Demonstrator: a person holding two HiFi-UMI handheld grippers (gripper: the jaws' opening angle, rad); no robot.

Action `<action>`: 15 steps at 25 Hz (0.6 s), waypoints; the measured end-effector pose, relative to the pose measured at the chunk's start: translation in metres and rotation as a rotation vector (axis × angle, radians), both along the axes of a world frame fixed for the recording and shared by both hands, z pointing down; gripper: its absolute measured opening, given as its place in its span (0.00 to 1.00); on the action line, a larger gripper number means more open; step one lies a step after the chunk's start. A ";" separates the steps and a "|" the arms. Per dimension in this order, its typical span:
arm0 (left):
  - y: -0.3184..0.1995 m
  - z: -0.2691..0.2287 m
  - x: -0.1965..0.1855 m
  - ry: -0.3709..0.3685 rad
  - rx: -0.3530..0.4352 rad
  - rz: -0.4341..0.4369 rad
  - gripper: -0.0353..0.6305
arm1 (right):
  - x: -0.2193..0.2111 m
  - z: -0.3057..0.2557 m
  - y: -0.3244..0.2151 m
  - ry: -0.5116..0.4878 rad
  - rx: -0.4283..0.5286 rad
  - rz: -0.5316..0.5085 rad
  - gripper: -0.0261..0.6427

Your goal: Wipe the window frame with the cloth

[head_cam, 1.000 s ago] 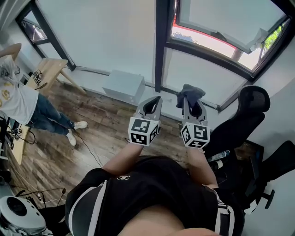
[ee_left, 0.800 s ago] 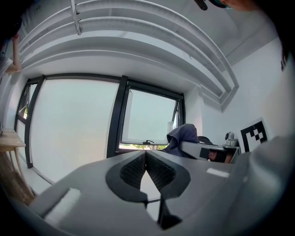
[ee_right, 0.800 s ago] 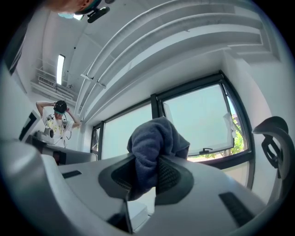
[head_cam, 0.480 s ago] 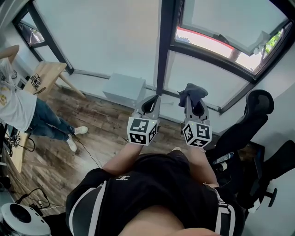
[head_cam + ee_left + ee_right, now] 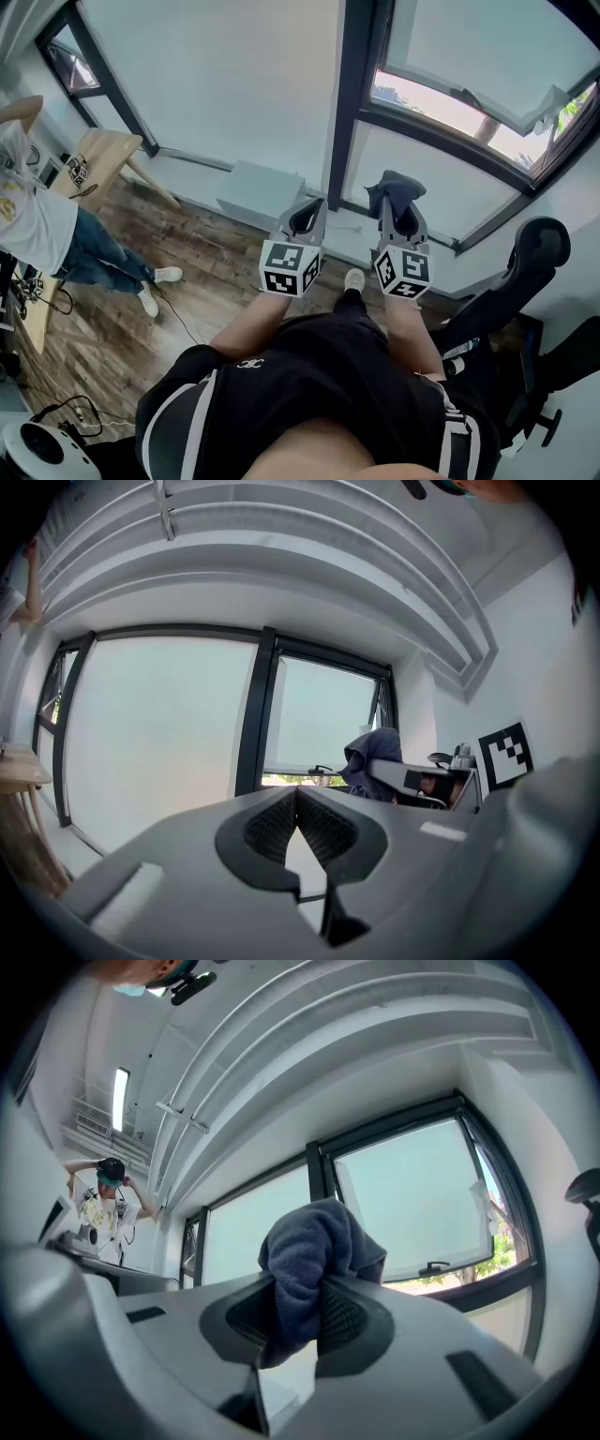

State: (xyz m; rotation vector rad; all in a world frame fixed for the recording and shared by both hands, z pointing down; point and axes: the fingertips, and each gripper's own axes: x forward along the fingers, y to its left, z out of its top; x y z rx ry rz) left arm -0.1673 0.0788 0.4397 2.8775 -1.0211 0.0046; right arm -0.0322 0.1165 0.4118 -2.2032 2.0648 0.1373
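Since the earlier frame the person has stepped closer, and the dark window frame (image 5: 353, 94) now stands nearer ahead of both tools. The right gripper (image 5: 398, 199) is clamped on the cloth (image 5: 394, 184), a bunched lump whose long axis runs forward along the jaws toward the glass, still apart from the frame. The left gripper (image 5: 307, 216) has its jaws together, holding nothing. For a good wipe, the cloth should probably press flat and travel along the upright post.

It was an office: black swivel chairs (image 5: 536, 258) right of the dark window frame (image 5: 354, 103), wooden counter (image 5: 101, 155) left.
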 end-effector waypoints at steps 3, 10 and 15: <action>-0.025 -0.001 0.015 0.001 0.002 -0.015 0.07 | 0.012 -0.002 -0.030 0.013 0.004 -0.024 0.18; -0.084 0.012 0.053 -0.009 -0.025 -0.049 0.07 | 0.058 0.010 -0.095 -0.013 -0.020 -0.047 0.18; -0.126 0.018 0.090 -0.024 -0.040 -0.052 0.07 | 0.088 0.023 -0.139 -0.027 -0.050 -0.071 0.18</action>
